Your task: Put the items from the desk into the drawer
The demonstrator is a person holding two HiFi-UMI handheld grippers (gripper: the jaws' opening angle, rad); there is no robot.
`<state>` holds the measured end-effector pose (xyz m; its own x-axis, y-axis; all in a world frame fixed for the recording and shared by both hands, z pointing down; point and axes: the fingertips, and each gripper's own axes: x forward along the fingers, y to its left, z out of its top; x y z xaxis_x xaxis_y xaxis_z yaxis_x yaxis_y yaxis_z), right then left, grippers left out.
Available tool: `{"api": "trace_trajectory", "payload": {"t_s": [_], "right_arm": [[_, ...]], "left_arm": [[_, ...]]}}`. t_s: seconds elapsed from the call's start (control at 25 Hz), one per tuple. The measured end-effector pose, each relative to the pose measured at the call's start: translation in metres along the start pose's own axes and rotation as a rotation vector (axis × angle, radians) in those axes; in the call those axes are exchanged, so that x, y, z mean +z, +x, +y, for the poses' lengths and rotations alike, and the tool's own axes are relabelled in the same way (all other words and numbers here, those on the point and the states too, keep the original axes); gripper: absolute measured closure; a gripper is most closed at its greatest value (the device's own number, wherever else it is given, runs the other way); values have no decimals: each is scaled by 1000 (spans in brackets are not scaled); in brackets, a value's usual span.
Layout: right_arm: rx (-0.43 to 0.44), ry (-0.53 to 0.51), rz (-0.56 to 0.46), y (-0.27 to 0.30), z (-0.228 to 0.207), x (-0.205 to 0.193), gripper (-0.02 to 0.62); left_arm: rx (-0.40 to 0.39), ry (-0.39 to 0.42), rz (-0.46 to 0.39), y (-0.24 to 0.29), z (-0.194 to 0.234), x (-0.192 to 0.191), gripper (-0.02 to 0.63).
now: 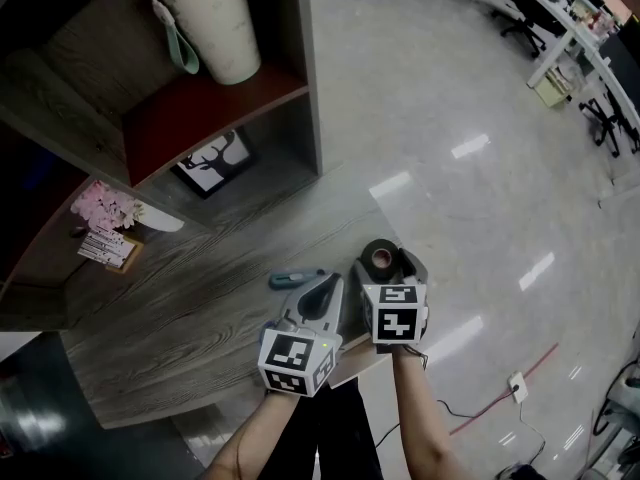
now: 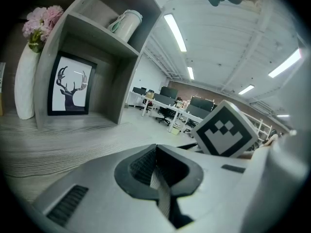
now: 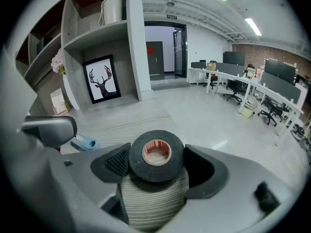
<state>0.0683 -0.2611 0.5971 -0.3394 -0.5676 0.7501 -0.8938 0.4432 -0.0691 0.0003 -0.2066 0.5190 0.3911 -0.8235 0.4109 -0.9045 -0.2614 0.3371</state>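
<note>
The black tape roll (image 3: 138,166), with a red-and-white core, sits tilted with its hole facing up. The right claw (image 3: 158,163) grips both its sides, by the tabletop's (image 1: 180,328) right edge. A small light blue item (image 3: 83,142) lies flat just left of it.

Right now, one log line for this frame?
left gripper: shut, empty | right gripper: shut on black tape roll | blue item: on desk
</note>
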Motion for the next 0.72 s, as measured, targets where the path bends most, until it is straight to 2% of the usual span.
{"api": "trace_trajectory", "payload": {"t_s": [0.72], "right_arm": [[-10, 25, -17, -32, 0, -11, 236]], "left_arm": [[-16, 18, -3, -20, -17, -3, 597]]}}
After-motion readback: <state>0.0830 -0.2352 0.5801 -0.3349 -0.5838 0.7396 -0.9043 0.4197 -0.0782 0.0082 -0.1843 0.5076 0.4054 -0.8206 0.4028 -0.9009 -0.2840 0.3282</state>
